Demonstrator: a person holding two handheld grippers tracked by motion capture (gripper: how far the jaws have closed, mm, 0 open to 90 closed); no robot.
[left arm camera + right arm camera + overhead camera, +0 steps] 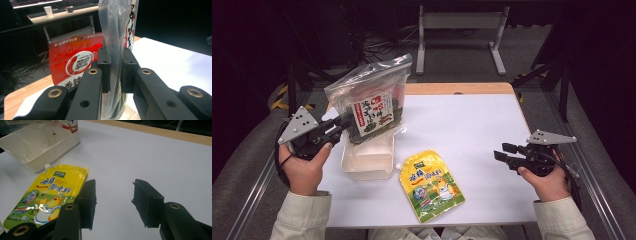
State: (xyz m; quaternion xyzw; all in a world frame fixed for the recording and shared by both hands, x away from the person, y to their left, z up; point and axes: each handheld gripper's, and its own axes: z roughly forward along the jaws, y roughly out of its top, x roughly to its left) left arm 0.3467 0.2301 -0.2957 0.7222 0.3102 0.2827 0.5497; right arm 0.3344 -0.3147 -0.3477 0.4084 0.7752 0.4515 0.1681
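Bag: you hold the clear bag (371,100) of seaweed upright over the tub (368,159), at about 10 o'clock from the table's middle. I judge that suits lowering it straight in; its bottom edge looks to be at or just inside the rim, though I cannot tell whether it touches the floor of the tub.

Left tongs: your left gripper (343,123) comes in from 9 o'clock and pinches the bag's side edge. In the left gripper view the pads (105,65) are pressed together on the clear film (115,45), with nothing else between them.

Red pack: behind the bag in the left gripper view you see a red pack (72,61), at 10 o'clock from your jaws. I cannot tell what it rests on.

Tub: it sits on the white table (462,130) with its long side running 12 to 6, and its near half is bare, likely leaving room for more.

Yellow pouch: the yellow pouch (431,185) lies flat at 5 o'clock from the tub, spout corner just beside the tub's near corner, touched by neither gripper. It looks set out as your next item.

Right tongs: your right gripper (501,152) waits at 3 o'clock, well apart from the pouch, jaws spread about halfway and pointing toward 9 o'clock. In the right gripper view they hold nothing; the pouch (46,195) lies at 10 o'clock from them.
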